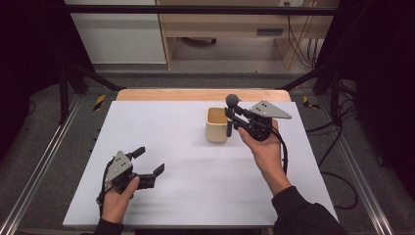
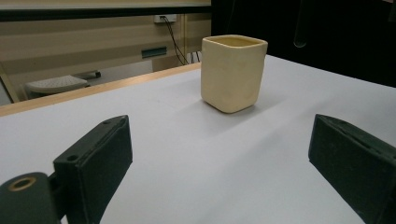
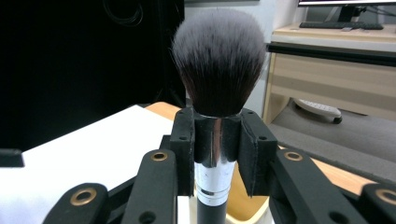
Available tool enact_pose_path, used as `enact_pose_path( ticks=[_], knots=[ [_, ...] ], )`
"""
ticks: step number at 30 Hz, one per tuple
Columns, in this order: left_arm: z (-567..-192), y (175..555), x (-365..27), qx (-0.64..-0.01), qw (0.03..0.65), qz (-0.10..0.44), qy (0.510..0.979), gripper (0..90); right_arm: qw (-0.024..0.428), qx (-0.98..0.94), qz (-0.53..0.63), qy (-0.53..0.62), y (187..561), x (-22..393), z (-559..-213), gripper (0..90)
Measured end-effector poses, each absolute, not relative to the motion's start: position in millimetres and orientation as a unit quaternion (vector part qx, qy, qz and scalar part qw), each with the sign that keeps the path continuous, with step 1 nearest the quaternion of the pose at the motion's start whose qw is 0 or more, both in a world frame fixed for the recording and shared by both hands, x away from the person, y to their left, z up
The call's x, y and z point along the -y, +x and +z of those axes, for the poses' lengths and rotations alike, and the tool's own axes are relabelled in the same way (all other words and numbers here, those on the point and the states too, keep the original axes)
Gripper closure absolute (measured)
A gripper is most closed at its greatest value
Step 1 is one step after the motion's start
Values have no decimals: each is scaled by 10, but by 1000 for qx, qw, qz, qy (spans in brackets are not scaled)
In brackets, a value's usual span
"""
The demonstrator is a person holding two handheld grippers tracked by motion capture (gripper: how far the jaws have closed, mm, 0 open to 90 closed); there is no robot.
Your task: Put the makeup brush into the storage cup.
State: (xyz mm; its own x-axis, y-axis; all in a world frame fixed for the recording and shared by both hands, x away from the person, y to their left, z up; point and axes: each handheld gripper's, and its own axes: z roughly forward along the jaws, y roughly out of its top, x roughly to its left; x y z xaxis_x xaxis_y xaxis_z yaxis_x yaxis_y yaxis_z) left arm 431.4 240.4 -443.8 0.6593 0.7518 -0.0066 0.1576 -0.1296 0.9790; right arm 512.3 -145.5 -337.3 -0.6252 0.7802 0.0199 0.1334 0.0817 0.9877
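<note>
Brush held over cup.
My right gripper [image 1: 234, 116] clamps the brush [image 3: 218, 60] above the cup [image 1: 216, 125]; my left gripper [image 1: 149, 161] rests with jaws apart.

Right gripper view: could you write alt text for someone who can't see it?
A makeup brush with a fluffy grey head stands upright, its silver collar clamped between two black jaws. Below is a cream cup on a white table.
</note>
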Motion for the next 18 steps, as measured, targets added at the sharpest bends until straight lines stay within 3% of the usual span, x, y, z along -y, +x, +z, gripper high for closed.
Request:
enact_pose_path(
  ticks=[18],
  knots=[
    [-4537, 4310, -2415, -319, 593, 251, 696, 52, 302, -662, 598, 335, 5380, 1436, -3276, 701]
  ],
)
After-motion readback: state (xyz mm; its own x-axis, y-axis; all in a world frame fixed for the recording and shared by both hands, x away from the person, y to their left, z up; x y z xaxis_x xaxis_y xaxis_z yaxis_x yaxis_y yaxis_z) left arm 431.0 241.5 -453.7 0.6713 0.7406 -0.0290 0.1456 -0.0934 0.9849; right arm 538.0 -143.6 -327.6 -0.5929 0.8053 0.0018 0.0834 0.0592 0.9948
